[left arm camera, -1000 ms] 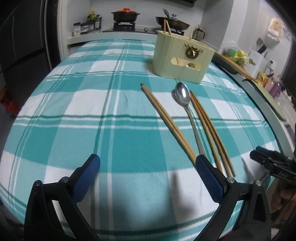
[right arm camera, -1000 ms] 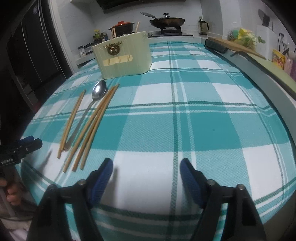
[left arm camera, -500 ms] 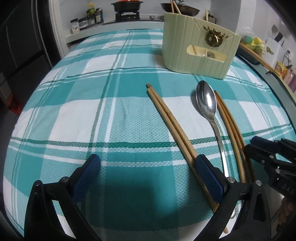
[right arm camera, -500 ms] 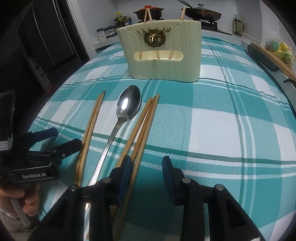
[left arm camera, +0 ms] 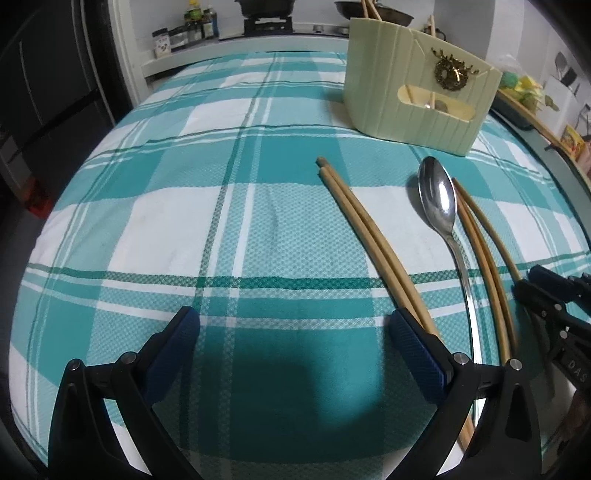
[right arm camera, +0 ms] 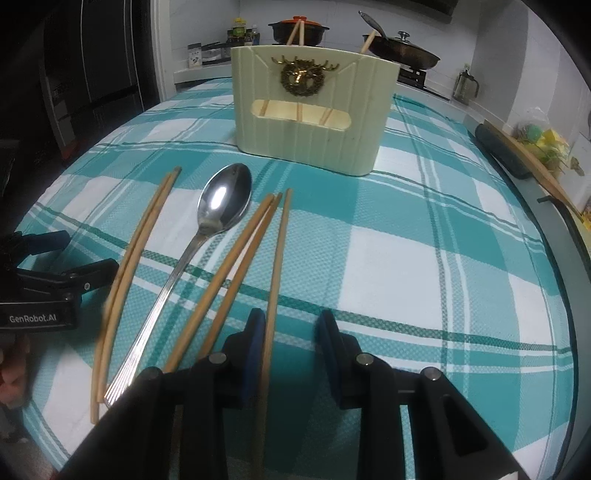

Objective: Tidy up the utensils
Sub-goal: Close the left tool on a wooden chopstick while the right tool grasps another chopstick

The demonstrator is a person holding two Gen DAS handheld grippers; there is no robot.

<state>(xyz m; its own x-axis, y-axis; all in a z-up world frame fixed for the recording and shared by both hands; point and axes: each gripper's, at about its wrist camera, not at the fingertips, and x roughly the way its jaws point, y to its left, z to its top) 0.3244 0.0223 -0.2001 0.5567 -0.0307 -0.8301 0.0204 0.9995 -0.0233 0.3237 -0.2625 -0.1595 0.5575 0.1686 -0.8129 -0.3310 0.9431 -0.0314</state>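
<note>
The right claw [right arm camera: 290, 343] is partly open, with one stick [right arm camera: 277, 266] just inside its left finger. Squeeze gently and lift it level to the box [right arm camera: 314, 110]. The left claw [left arm camera: 291, 339] is wide open beside two sticks [left arm camera: 365, 240] near the spoon [left arm camera: 437, 203].

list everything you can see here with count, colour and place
chopsticks: five loose, tan wood, on the cloth either side of the spoon; three more upright in the holder
spoon: one, silver, between the chopsticks
utensil holder: one, cream with gold crest, behind the spoon
tablecloth: one, teal and white plaid
pots: two, dark, on the stove behind
jars: several, on the back counter
left tongs: blue pads, open, left of the chopsticks
right tongs: blue pads, open around the rightmost chopstick
</note>
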